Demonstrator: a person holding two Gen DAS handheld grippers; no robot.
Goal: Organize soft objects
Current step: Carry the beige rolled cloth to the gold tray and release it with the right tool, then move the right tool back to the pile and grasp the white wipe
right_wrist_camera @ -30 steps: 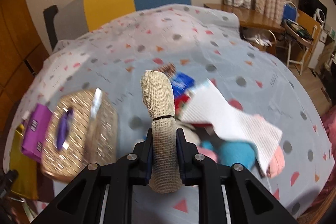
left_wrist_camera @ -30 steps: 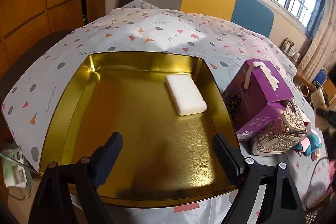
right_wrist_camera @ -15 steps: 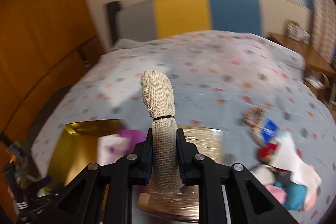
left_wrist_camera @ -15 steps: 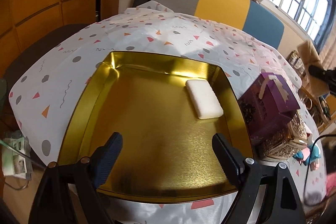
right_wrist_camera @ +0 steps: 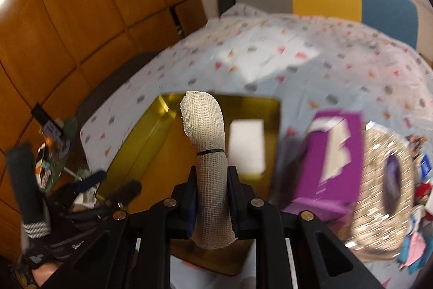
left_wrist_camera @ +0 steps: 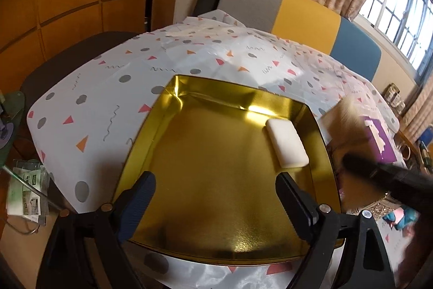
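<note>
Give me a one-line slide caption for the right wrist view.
Right gripper clamps a rolled gauze bandage upright, facing the gold tray that holds a white sponge.

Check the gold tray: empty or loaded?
Not empty. One white sponge lies flat inside the gold tray, near its right wall. The gauze roll sits clamped in the right gripper.

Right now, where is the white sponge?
The white sponge lies inside the gold tray, in its far right corner, near the purple box outside that wall.

tray (left_wrist_camera: pixel 173 110): glossy gold metal; roll (right_wrist_camera: pixel 207 142): rough woven gauze
</note>
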